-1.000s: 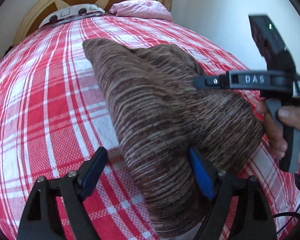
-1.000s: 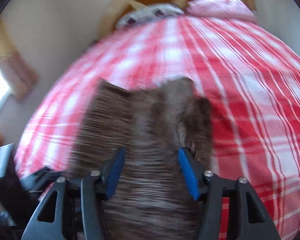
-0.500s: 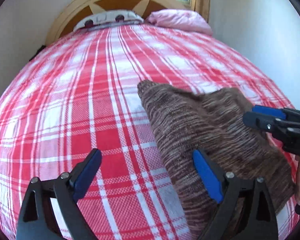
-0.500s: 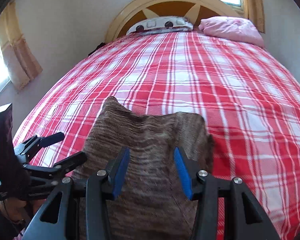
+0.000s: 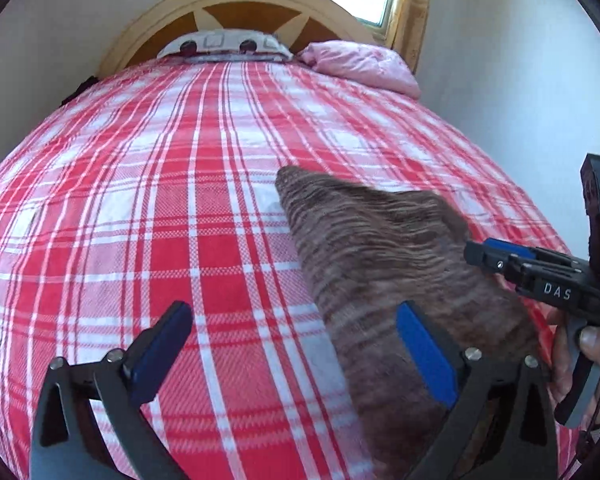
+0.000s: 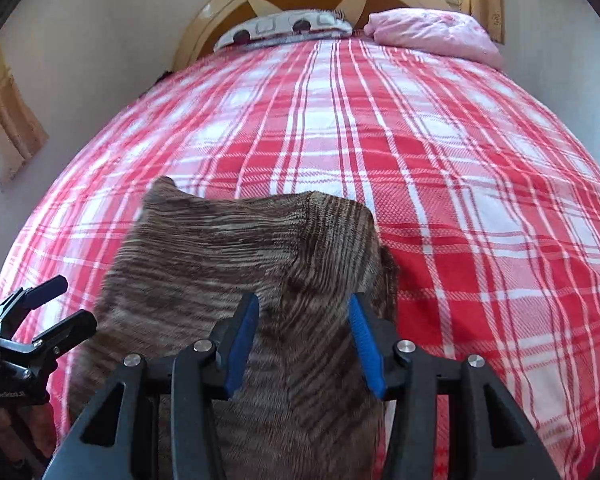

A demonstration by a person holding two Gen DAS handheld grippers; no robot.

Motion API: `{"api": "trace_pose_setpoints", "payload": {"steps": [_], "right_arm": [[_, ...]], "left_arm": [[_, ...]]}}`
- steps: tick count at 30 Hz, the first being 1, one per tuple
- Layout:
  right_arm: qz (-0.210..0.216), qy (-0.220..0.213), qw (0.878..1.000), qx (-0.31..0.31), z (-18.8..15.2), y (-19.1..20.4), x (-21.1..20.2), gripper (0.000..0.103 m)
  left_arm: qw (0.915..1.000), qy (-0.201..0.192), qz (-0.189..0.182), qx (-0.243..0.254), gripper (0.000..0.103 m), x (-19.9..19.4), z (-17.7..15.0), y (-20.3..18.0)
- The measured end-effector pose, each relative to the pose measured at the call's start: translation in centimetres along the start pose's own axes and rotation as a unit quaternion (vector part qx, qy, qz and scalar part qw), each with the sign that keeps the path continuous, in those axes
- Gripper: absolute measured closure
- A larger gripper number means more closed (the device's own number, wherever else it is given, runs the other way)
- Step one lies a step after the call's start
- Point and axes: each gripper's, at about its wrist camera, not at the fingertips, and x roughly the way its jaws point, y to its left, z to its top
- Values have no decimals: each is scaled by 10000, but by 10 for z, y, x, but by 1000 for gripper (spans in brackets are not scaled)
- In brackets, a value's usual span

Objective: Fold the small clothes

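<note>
A brown striped knit garment (image 5: 380,248) lies on the red-and-white plaid bedspread (image 5: 140,200). My left gripper (image 5: 292,312) hangs over its left edge with the jaws opening wide. Mostly bare bedspread shows between them, and the right finger overlaps the fabric without pressing it. In the right wrist view the garment (image 6: 220,248) fills the lower middle. My right gripper (image 6: 303,302) stands half open above its right part, with fabric showing between the pads but no pinch visible. The left gripper (image 6: 66,302) appears at the left edge, and the right gripper (image 5: 480,252) at the right of the left view.
A pink pillow (image 5: 360,64) and a patterned pillow (image 5: 224,44) lie against the curved wooden headboard (image 5: 240,4). A person's hand (image 5: 588,340) holds the right gripper's handle. White walls stand close on both sides of the bed, and curtained windows sit behind the headboard.
My left gripper has spread wider and drawn back to the left off the garment, which now lies lower and flatter. The right gripper has kept its half-open gap over the fabric.
</note>
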Motion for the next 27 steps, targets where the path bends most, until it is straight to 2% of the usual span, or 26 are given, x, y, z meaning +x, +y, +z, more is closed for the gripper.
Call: {"api": "trace_pose_setpoints", "payload": {"steps": [4,11,16,27], "right_arm": [[92,-179,9996,-217,-27,8,-30,54],[12,-78,9986,-515,-72,12,-39,54],[-10,19,9982,-604,-80,9,-36,54],[125,-44,9986,-516,-100,3,-48,54]], "left_arm": [[9998,107,-90,108,0,-12,-13,-10],[9983,495,17,319,0,2,-37,-24],[9966,747,23,348,0,14,-51,-25],[9960,831,-40,339,0,6,-65,-26]]}}
